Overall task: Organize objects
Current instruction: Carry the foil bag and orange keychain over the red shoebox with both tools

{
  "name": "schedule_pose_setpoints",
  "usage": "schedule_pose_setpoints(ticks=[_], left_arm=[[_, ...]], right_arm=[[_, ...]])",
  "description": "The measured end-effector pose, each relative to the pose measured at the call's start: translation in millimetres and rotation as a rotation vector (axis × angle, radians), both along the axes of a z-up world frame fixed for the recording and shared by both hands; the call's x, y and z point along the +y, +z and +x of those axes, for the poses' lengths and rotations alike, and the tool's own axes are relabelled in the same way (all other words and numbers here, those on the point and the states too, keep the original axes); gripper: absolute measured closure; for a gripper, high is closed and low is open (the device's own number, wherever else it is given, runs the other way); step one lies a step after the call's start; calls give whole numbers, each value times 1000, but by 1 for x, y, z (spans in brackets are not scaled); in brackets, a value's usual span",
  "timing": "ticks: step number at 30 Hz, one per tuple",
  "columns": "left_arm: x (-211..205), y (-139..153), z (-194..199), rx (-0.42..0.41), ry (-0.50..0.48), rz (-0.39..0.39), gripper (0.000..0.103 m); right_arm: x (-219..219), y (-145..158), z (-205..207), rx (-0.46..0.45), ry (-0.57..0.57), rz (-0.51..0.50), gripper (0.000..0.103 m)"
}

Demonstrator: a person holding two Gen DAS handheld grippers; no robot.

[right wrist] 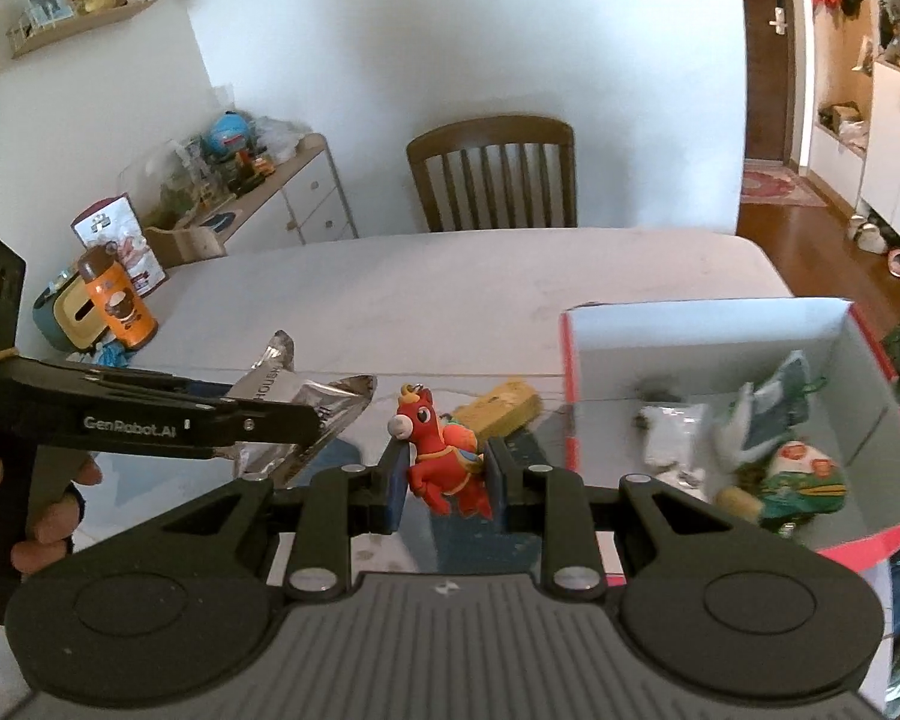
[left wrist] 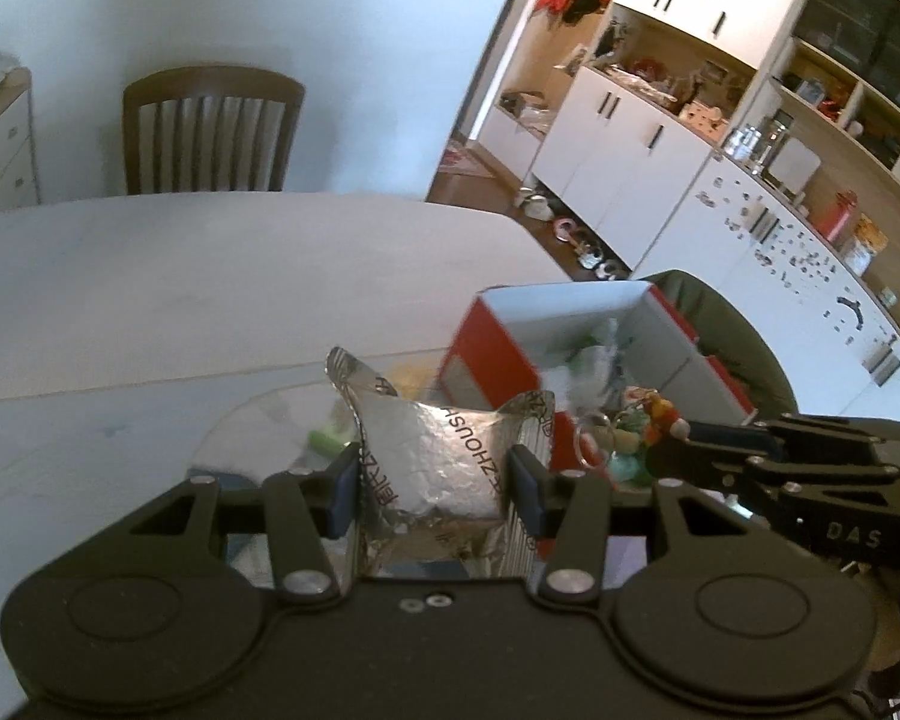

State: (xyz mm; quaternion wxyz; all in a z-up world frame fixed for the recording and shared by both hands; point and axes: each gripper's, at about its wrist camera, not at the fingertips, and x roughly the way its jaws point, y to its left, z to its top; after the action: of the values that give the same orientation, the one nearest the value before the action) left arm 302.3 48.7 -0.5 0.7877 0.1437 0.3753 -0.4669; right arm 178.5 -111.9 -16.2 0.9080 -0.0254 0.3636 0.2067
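Observation:
My left gripper (left wrist: 435,480) is shut on a crinkled silver foil packet (left wrist: 444,456) held above the table; the same packet (right wrist: 288,402) shows in the right wrist view, clamped in the left gripper's fingers (right wrist: 282,420). My right gripper (right wrist: 444,480) is shut on a red horse keychain toy (right wrist: 444,456), also seen as a coloured toy (left wrist: 654,420) at the right gripper's tip in the left view. A red and white box (right wrist: 720,324) stands open at the right with several small items inside. A yellow bar-shaped object (right wrist: 501,408) lies on the table just left of the box.
A pale table (right wrist: 450,276) stretches ahead with a wooden chair (right wrist: 492,174) behind it. An orange bottle (right wrist: 117,306) and a yellow-teal container (right wrist: 69,318) stand at the far left edge. A hand (right wrist: 42,516) grips the left gripper's handle. White cabinets (left wrist: 660,138) line the right wall.

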Motion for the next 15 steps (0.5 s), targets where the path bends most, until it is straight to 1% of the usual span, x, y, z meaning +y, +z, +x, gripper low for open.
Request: schedule_pose_setpoints(ticks=[6, 15], left_arm=[[-30, -2, -22, -14, -27, 11, 54], [-76, -16, -54, -26, -59, 35, 54]], right_arm=[[-39, 4, 5, -3, -33, -2, 77], [-106, 4, 19, 4, -76, -2, 77]])
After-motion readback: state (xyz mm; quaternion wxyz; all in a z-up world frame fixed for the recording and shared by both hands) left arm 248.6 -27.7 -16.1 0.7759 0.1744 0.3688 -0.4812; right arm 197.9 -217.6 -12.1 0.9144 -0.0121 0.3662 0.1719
